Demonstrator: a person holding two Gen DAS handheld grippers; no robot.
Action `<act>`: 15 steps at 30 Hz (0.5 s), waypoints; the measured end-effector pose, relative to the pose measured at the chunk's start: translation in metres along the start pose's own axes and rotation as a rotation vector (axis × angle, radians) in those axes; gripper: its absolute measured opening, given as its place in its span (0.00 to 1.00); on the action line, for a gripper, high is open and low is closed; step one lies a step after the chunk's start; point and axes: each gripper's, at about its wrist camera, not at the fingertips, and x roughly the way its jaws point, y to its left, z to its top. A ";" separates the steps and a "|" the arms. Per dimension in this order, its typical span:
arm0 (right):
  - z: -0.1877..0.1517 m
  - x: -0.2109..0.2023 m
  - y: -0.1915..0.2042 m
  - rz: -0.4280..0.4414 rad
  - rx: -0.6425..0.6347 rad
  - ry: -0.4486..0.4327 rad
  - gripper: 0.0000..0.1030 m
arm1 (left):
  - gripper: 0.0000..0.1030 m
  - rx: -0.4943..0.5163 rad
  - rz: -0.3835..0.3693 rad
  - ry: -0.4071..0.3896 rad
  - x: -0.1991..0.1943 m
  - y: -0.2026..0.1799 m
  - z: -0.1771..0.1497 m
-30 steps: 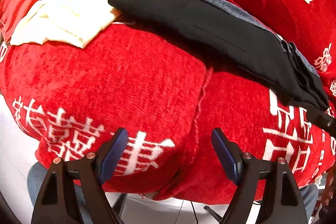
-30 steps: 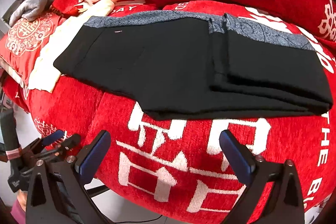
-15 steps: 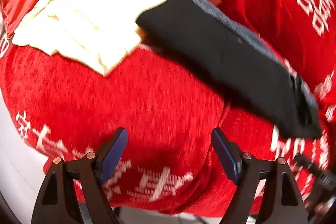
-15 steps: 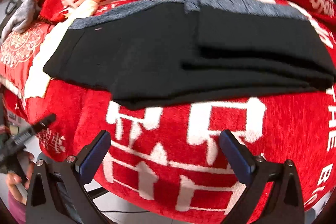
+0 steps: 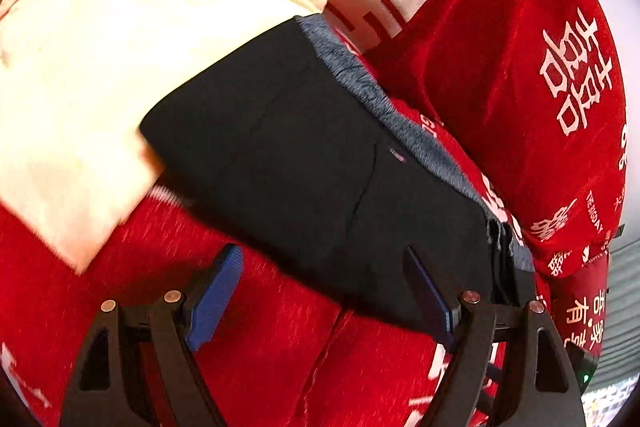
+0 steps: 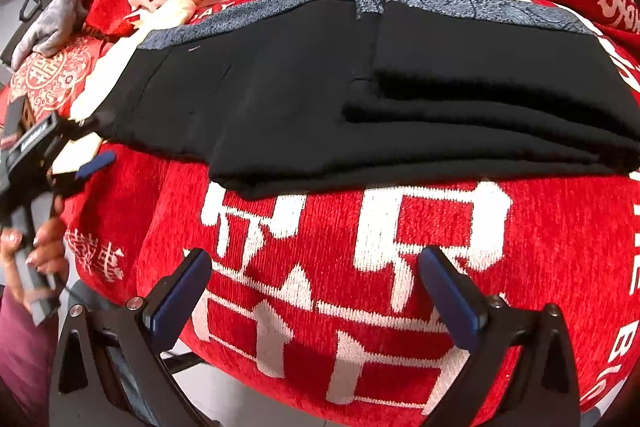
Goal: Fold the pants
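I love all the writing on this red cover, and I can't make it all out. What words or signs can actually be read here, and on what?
"囍" in white, woven on the red cover.
"THE BIG DAY", small, on the same cover.
"有喜事", white, at the cover's lower right.
Round "囍" emblem on the red cushion.
Tiny tag on the black pants: too small to read.

One pants (image 6: 320,99), two tools (image 5: 324,291)
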 end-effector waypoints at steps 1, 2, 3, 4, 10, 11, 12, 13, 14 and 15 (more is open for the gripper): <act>0.000 0.000 0.000 -0.001 0.000 0.000 1.00 | 0.80 -0.008 -0.014 0.001 0.002 -0.001 0.003; -0.001 0.000 0.001 -0.004 -0.001 -0.003 1.00 | 0.80 -0.027 -0.029 0.005 0.007 -0.001 0.006; -0.001 0.000 0.002 -0.008 -0.003 -0.006 1.00 | 0.80 -0.042 -0.040 0.009 0.010 0.000 0.007; -0.002 0.000 0.003 -0.013 -0.006 -0.008 1.00 | 0.80 -0.054 -0.049 0.004 0.013 0.002 0.009; -0.004 0.002 0.012 -0.048 -0.047 -0.006 1.00 | 0.91 -0.089 -0.094 -0.036 0.014 0.004 0.009; -0.005 0.001 0.012 -0.051 -0.048 -0.007 1.00 | 0.92 -0.087 -0.092 -0.043 0.014 0.003 0.009; -0.005 0.001 0.013 -0.054 -0.048 -0.007 1.00 | 0.92 -0.089 -0.081 -0.048 0.015 0.000 0.010; -0.005 0.001 0.014 -0.057 -0.049 -0.006 1.00 | 0.92 -0.090 -0.073 -0.050 0.015 0.000 0.010; -0.005 -0.001 0.014 -0.057 -0.043 -0.006 1.00 | 0.92 -0.092 -0.057 -0.056 0.014 -0.003 0.010; -0.005 -0.003 0.014 -0.050 -0.029 -0.006 1.00 | 0.89 -0.092 -0.041 -0.064 0.012 -0.005 0.010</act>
